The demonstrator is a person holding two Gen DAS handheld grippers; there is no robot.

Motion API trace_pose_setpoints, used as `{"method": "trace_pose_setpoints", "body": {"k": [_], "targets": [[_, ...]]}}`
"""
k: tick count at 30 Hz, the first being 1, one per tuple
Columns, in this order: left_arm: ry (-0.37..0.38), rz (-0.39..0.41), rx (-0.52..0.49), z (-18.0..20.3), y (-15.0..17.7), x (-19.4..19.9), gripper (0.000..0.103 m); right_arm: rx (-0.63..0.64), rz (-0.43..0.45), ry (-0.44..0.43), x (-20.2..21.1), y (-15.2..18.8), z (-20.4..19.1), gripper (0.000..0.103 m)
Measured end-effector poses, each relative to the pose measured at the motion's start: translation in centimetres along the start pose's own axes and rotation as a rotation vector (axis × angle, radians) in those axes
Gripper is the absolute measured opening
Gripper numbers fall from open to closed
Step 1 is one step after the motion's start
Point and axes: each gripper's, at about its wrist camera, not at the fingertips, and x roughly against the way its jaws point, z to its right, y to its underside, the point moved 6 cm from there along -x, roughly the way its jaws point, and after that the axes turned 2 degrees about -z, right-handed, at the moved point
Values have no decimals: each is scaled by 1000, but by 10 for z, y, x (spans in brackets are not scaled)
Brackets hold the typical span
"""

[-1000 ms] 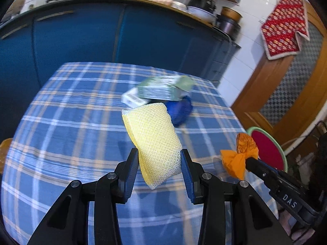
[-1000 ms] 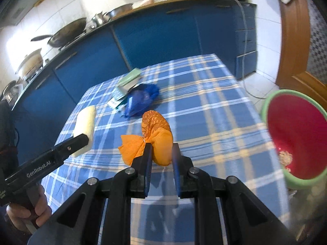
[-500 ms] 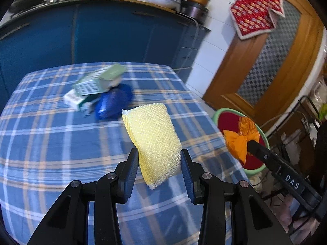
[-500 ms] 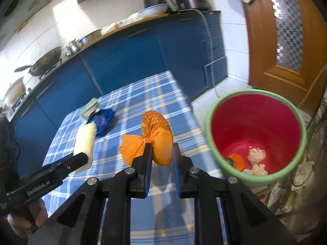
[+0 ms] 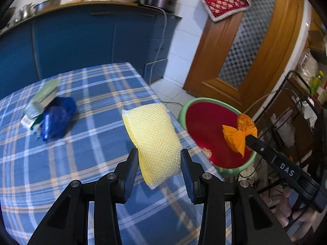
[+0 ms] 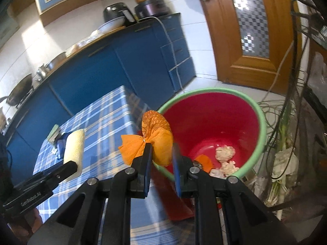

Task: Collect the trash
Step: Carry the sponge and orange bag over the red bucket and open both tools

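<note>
- Left gripper [image 5: 159, 161]: pinched on the yellow sponge [image 5: 152, 140], which is held upright between the pads, its lower end hanging just under them.
- Right gripper [image 6: 161, 159]: pinched on the orange napkin [image 6: 151, 140] (crumpled, bunched mostly to the left of the jaws and above them).
- The red bin [image 6: 259, 122] lies ahead of the right gripper and below it, slightly right; the napkin is seen roughly over the near rim, not clearly inside it.
- From the left gripper the bin is ahead and to the right, off the edge of the checked tablecloth [image 5: 81, 163]; the sponge appears to be over the table edge, not over the bin.
- Step judged in hand: both pieces carried to the bin for dropping.
- To be done well: the right gripper should be brought further forward, past the rim and over the middle of the opening, before the jaws are spread; napkin folds may cling to a pad, so a wide opening is advised.
- The left gripper should be shifted right until the sponge is well inside the rim line; a drop on the rim would likely bounce out.
- Left behind on the table, far left of the left gripper: a blue bag [image 5: 57, 120] and green boxes [image 5: 40, 102], touching each other.
</note>
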Motion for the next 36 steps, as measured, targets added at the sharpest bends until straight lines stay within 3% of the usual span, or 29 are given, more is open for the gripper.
{"method": "trace_pose_setpoints", "body": {"k": [14, 36], "targets": [[30, -38, -62, 30, -10, -31, 42, -114, -41, 76, -25, -1, 49, 30], [76, -86, -161, 76, -18, -77, 44, -143, -7, 84, -11, -6, 66, 32]]}}
